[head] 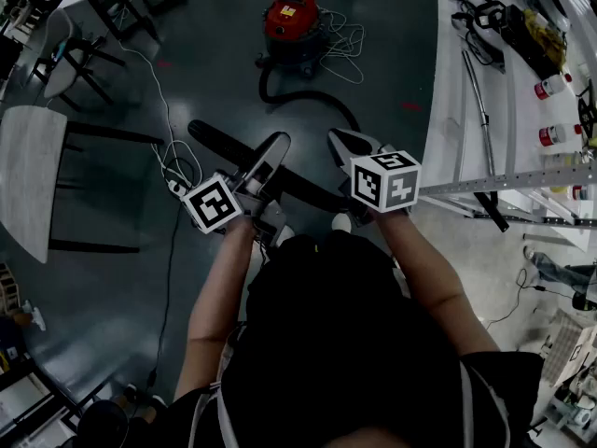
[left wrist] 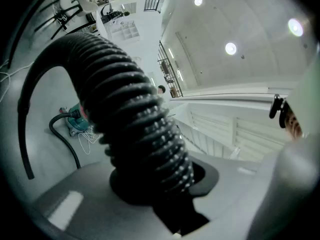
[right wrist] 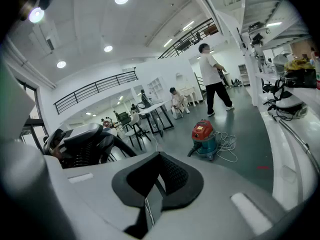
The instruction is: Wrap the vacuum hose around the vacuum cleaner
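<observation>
Seemingly clamped, the hose [left wrist: 135, 129] masks the left tool [head: 273, 149].

I see a dark, glossy floor [head: 103, 287] filling most of the head view. At upper centre the red vacuum cleaner [head: 291, 19] stands on it. A loose white cord [head: 343, 40] is heaped just to its right, and the black vacuum hose [head: 312, 92] curves over the floor just below it. A thin white cable [head: 166, 110] trails down the left side. At the right, a white tabletop [head: 448, 119] carries a metal bar [head: 478, 96] and red-capped bottles [head: 552, 87].
</observation>
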`<state>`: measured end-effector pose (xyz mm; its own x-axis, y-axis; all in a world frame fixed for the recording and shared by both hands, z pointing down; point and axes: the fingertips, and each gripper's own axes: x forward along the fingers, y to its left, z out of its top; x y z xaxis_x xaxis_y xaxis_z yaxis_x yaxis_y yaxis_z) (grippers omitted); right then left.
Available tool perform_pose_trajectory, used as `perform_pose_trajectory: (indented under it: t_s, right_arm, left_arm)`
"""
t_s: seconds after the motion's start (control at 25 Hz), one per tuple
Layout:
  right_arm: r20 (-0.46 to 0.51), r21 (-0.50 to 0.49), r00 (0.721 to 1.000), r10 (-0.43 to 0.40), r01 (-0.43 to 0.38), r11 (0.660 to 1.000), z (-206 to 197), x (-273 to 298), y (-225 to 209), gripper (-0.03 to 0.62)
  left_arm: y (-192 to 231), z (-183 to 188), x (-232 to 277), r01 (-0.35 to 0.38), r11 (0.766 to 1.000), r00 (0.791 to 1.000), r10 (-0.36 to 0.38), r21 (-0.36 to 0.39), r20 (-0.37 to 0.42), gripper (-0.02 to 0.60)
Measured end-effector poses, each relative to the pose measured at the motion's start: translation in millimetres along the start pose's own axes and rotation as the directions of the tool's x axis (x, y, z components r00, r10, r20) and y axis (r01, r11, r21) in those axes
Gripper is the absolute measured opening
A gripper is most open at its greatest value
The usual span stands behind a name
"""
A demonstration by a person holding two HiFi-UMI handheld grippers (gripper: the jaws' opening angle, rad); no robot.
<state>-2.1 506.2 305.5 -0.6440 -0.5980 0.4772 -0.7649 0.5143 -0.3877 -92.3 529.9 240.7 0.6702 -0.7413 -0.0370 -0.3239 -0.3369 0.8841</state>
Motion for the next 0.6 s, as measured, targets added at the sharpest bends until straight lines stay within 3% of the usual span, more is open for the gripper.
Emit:
perform_pose_trajectory:
  t_s: [0.6]
  right_arm:
    - [-0.007, 0.01, 1.0, -0.009, 0.009, 1.0, -3.8, 0.2, -1.2, -0.003]
  left_arm:
    - [0.6, -2.7, 0.6, 0.009, 1.0, 1.0, -0.01, -0.021, -0.015, 0.121]
